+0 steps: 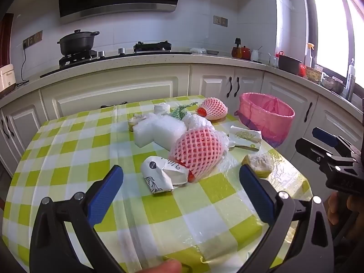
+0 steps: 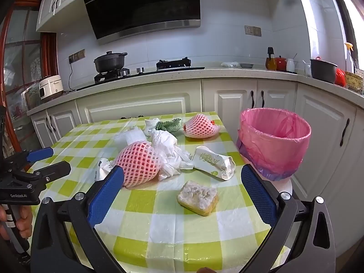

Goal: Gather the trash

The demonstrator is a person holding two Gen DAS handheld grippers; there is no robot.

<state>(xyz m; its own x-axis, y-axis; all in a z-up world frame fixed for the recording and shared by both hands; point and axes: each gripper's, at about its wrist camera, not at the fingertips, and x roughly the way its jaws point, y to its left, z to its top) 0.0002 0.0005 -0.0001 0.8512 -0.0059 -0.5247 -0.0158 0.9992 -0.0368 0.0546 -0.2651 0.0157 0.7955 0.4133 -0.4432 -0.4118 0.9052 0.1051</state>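
White-tiled kitchen (image 2: pixel 227 45); bright window (image 1: pixel 329 22)

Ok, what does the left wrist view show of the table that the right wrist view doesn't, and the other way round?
Left wrist only: the white foam block in full; in the right view it is mostly hidden behind the netted fruit.
Right wrist only: the inside of the pink-lined trash bin, which looks empty.
Both: the near pink foam-netted fruit, the yellow sponge-like slab, and the open left gripper and right gripper.
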